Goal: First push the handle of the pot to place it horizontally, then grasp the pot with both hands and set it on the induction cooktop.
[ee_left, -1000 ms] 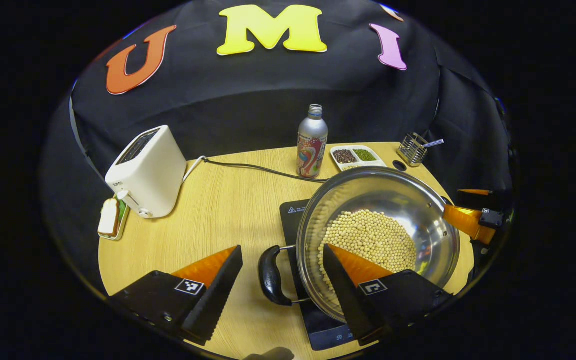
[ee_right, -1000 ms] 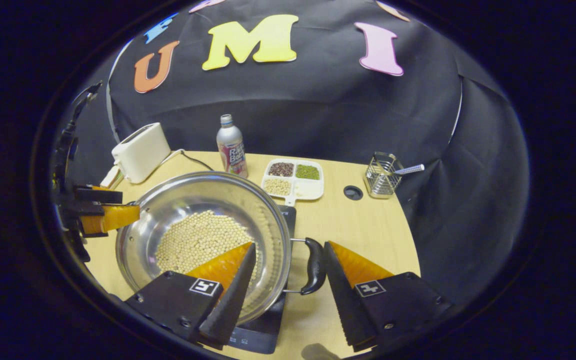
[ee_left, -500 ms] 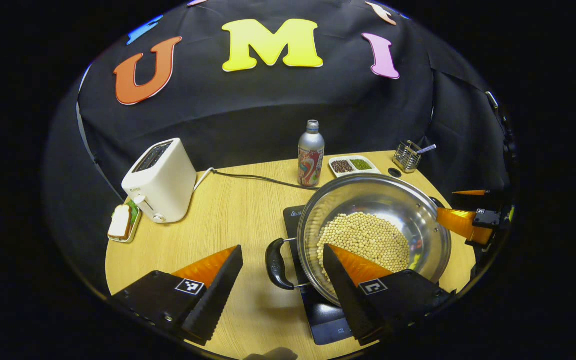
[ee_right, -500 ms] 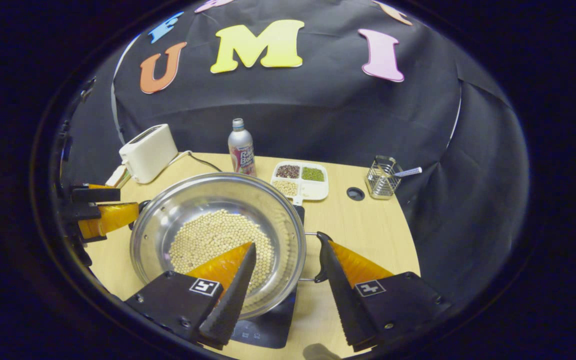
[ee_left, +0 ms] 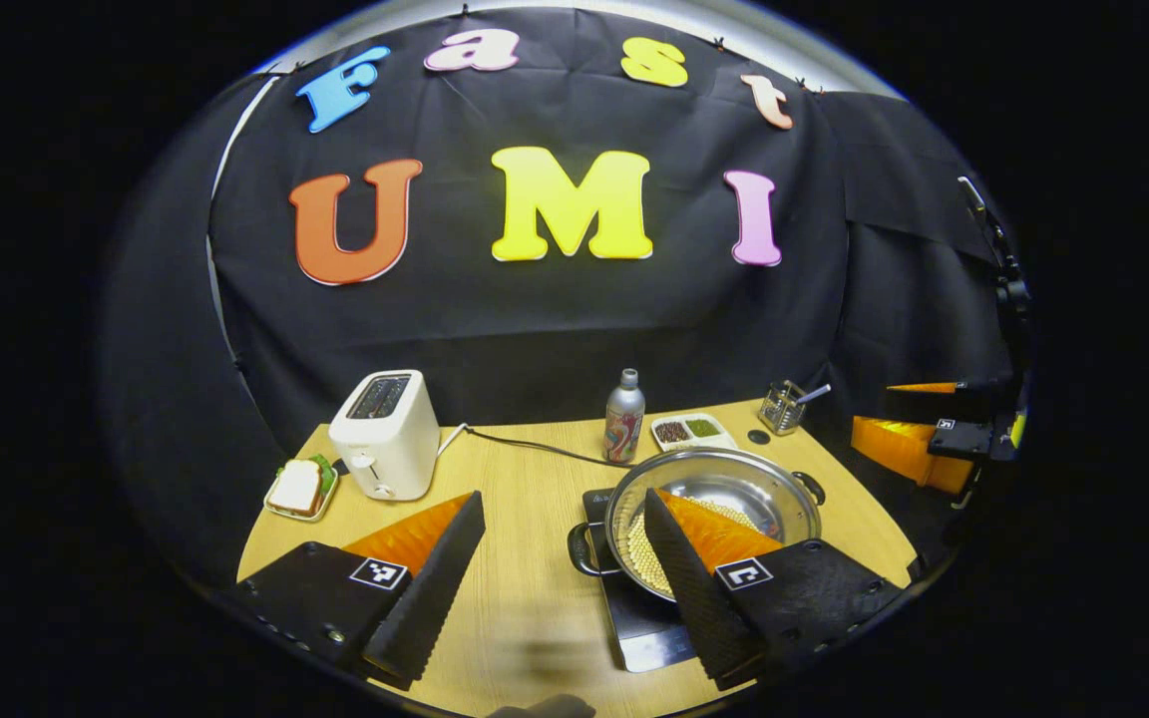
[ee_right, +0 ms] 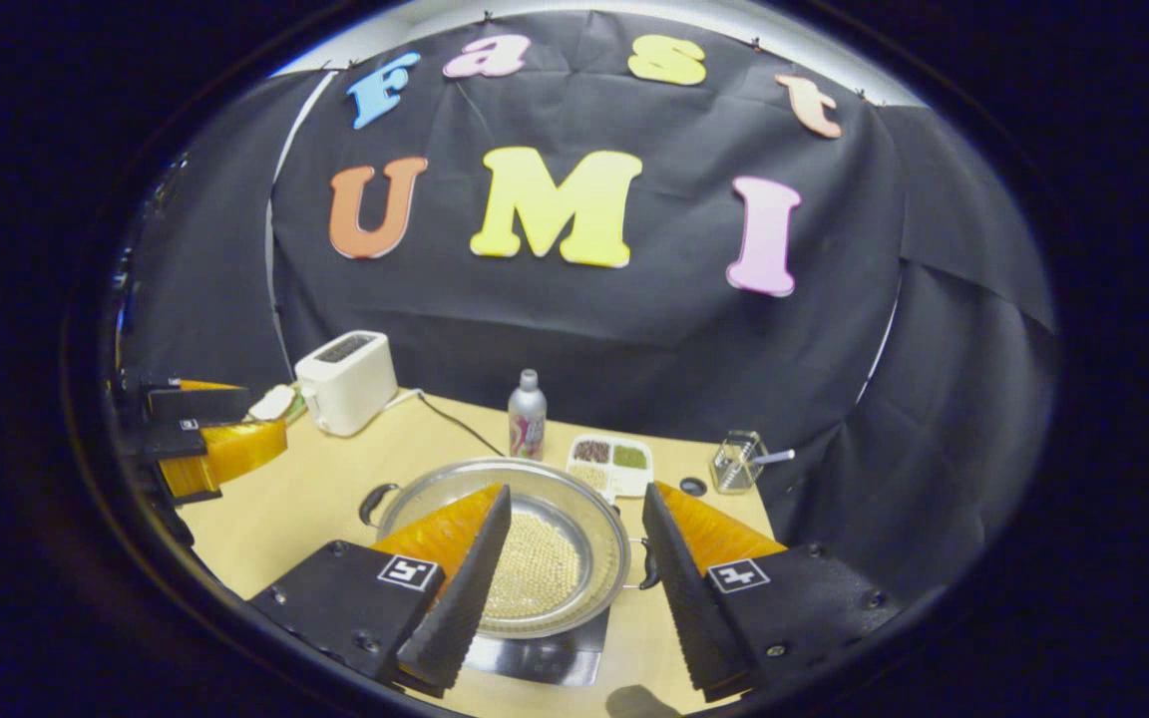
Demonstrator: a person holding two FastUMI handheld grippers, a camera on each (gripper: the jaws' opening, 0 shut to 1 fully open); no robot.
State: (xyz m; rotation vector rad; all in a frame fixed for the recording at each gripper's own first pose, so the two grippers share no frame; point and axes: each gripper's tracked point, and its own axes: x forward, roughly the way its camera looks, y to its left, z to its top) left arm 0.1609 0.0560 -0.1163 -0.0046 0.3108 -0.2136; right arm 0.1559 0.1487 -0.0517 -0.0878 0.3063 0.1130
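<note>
The steel pot (ee_left: pixel 734 481), holding pale beans (ee_right: pixel 540 563), sits on the black induction cooktop (ee_left: pixel 649 633) near the table's front. Its black handles (ee_left: pixel 582 548) point left and right. In the right gripper view the pot (ee_right: pixel 574 502) lies below and ahead, on the cooktop (ee_right: pixel 535 660). My left gripper (ee_left: pixel 563 496) is open, raised and drawn back from the pot, holding nothing. My right gripper (ee_right: pixel 576 491) is open too, clear of the pot. Each gripper appears at the edge of the other's view: the right gripper (ee_left: pixel 919 449) and the left gripper (ee_right: pixel 220 449).
On the wooden table (ee_left: pixel 525 499) stand a white toaster (ee_left: pixel 387 434) with its cord, a plate with a sandwich (ee_left: pixel 300 487), a bottle (ee_left: pixel 623 416), a divided tray of beans (ee_left: pixel 689 431) and a wire holder (ee_left: pixel 787 404) at the back right.
Both grippers have pulled up and back from the pot's handles, so the pot and table look smaller. The pot stays on the cooktop. Both stayed open.
</note>
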